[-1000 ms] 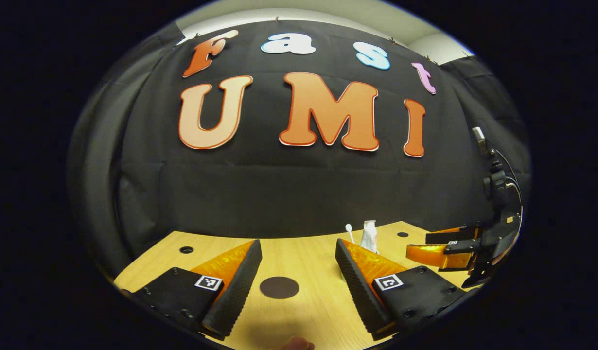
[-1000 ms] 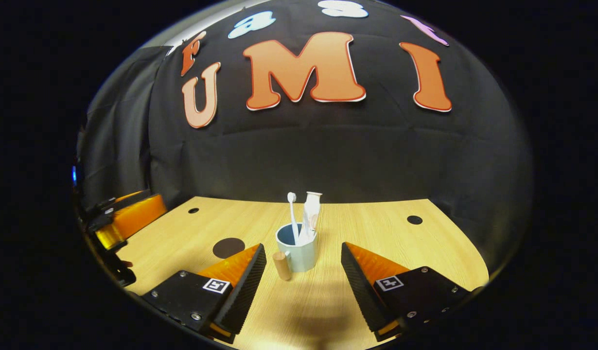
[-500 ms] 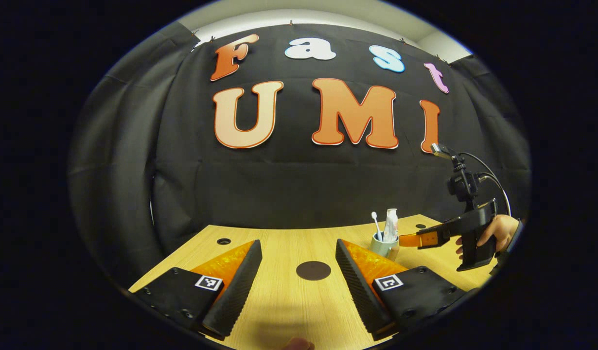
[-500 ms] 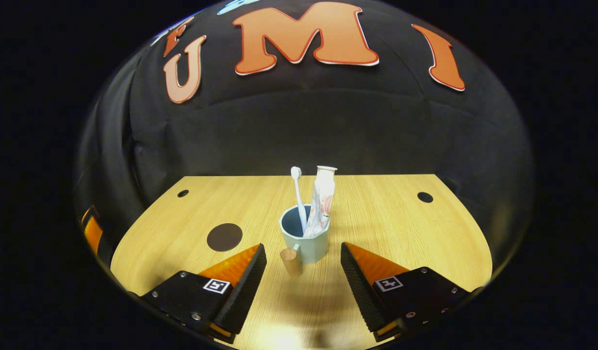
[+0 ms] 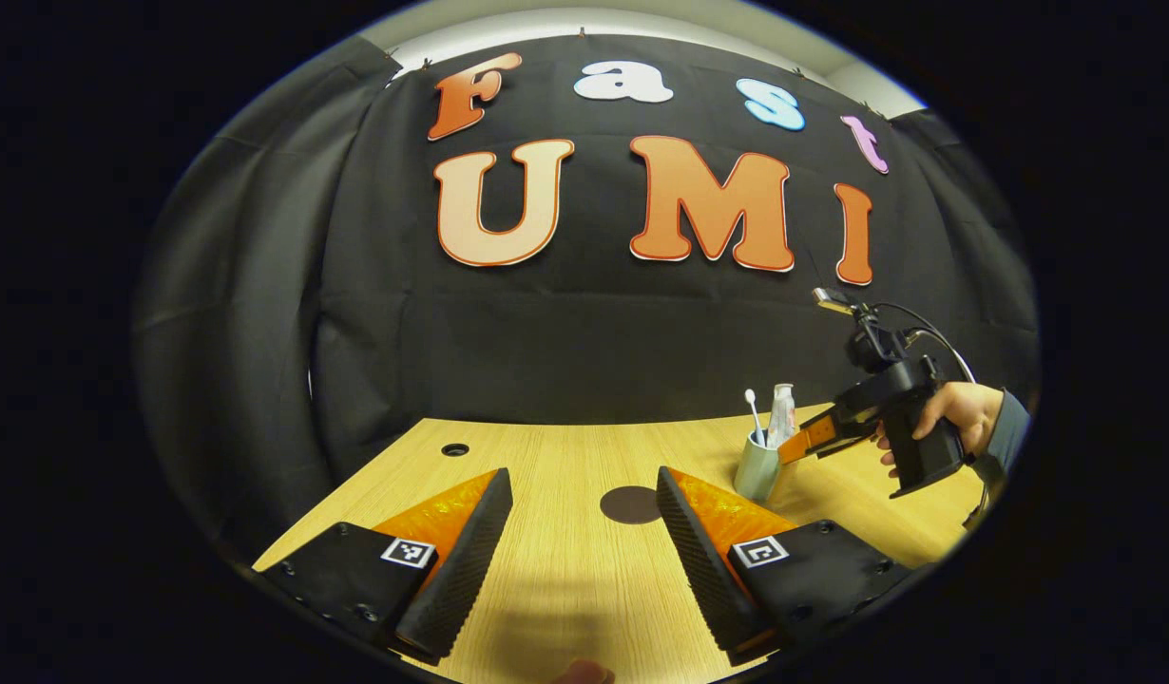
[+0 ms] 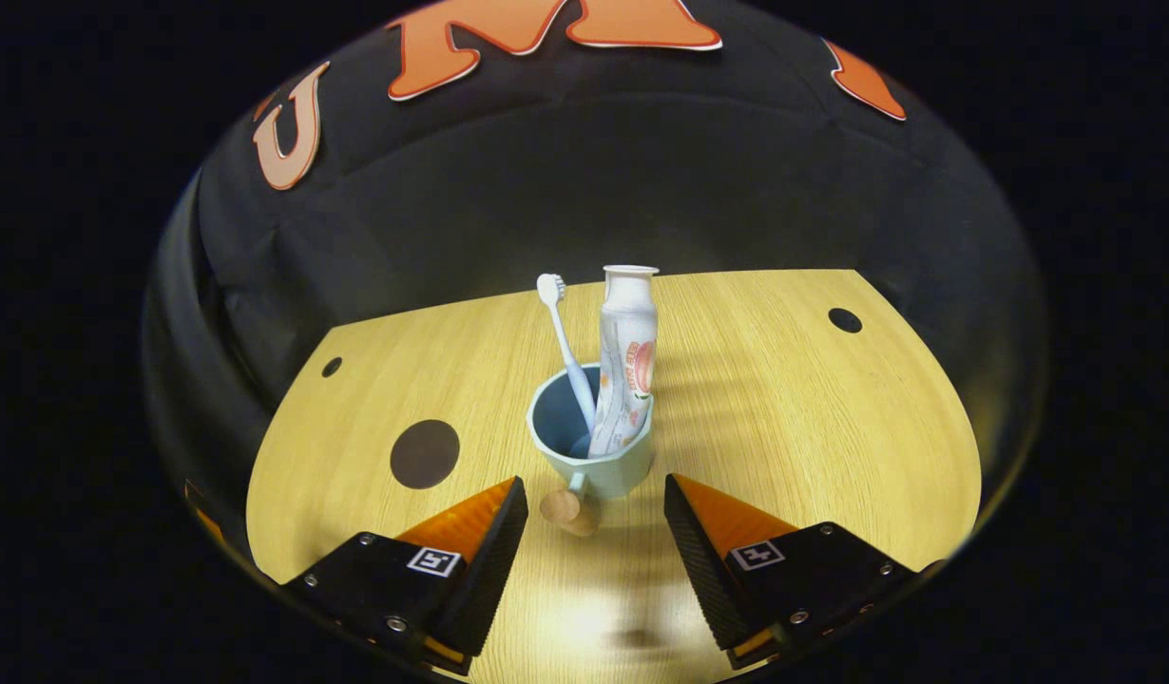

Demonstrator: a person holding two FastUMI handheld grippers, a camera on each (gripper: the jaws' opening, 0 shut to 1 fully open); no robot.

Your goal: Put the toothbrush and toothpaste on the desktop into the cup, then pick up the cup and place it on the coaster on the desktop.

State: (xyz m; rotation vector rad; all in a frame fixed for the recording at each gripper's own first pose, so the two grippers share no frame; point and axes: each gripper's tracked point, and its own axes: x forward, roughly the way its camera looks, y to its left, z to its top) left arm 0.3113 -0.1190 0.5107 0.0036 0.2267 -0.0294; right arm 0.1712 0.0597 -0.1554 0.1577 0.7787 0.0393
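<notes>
The right gripper [image 6: 594, 532] is hovering wide open, holding nothing, with the cup [image 6: 592, 446] at its 12 o'clock. The left gripper [image 5: 584, 532] is also gaping empty, the coaster [image 5: 630, 504] between its fingers.

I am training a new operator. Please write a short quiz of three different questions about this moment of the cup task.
1. True or false: the toothbrush and the toothpaste already stand in the cup.
2. Which is open: (a) left tongs, (b) right tongs, (c) both?
3. Fill in: the cup stands on the bare desktop, not yet on the ___.

Key: 1 true; 2 c; 3 coaster.
</notes>
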